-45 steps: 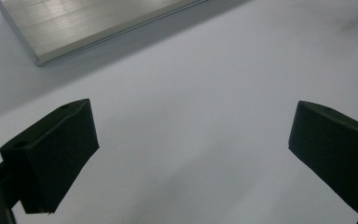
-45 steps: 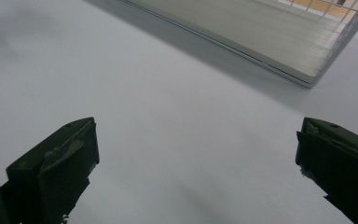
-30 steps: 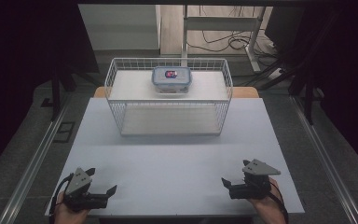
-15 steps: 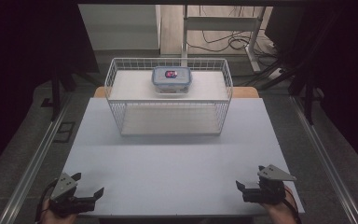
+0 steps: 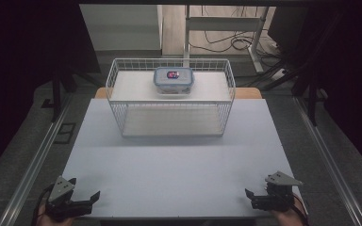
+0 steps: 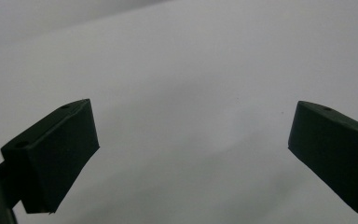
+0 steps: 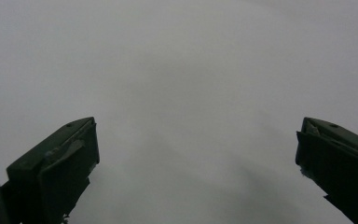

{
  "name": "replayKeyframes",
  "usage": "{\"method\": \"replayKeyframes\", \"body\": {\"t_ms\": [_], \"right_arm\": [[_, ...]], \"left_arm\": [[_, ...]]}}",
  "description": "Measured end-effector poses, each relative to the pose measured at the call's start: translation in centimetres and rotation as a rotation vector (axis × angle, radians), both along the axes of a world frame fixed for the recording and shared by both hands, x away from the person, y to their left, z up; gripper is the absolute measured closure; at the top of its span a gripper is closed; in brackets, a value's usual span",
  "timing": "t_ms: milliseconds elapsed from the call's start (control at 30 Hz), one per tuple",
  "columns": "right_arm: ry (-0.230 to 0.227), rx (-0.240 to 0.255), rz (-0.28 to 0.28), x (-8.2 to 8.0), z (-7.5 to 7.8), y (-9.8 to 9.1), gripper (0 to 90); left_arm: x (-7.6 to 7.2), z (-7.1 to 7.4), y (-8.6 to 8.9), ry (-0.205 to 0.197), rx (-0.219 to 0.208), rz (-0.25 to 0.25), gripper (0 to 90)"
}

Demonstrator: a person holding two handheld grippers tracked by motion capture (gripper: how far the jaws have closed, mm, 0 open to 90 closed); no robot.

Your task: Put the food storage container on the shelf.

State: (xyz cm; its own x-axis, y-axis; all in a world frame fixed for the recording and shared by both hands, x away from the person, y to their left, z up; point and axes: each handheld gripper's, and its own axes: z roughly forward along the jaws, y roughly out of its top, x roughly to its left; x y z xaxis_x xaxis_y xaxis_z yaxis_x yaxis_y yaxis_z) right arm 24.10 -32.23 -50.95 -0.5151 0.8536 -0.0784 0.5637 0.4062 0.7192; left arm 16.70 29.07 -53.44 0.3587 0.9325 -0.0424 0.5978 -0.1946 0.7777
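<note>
A white wire basket (image 5: 169,129) stands at the far middle of the white table (image 5: 179,165). Inside it, toward the back, sits a clear lidded food box (image 5: 173,80) with a red and purple label. My left gripper (image 5: 87,200) rests at the table's near left corner, jaws wide apart and empty. My right gripper (image 5: 253,200) sits at the near right corner, also open with nothing between its jaws. In the left gripper view my left gripper (image 6: 191,140) faces bare tabletop; in the right gripper view my right gripper (image 7: 196,149) does the same.
Dark floor surrounds the table, with metal rails (image 5: 37,160) along both sides. A desk frame and cables (image 5: 226,42) lie beyond the far edge. A wide stretch of tabletop separates the grippers from the basket.
Both grippers have drawn back toward the near edge and outward to the corners. The basket and food box have not moved.
</note>
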Motion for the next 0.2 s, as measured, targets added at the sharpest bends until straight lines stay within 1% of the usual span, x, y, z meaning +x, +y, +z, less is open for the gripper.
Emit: {"method": "replayKeyframes", "body": {"t_ms": [67, 200], "right_arm": [[-0.003, 0.001, 0.0, 0.02, 0.01, 0.02, 0.0], [0.007, -0.002, 0.0, 0.06, -0.03, 0.02, 0.0]], "left_arm": [[0.07, -0.05, -0.04, 0.005, 0.002, 0.002, 1.2], [0.18, -0.06, -0.18, 0.013, 0.012, -0.006, 1.4]]}}
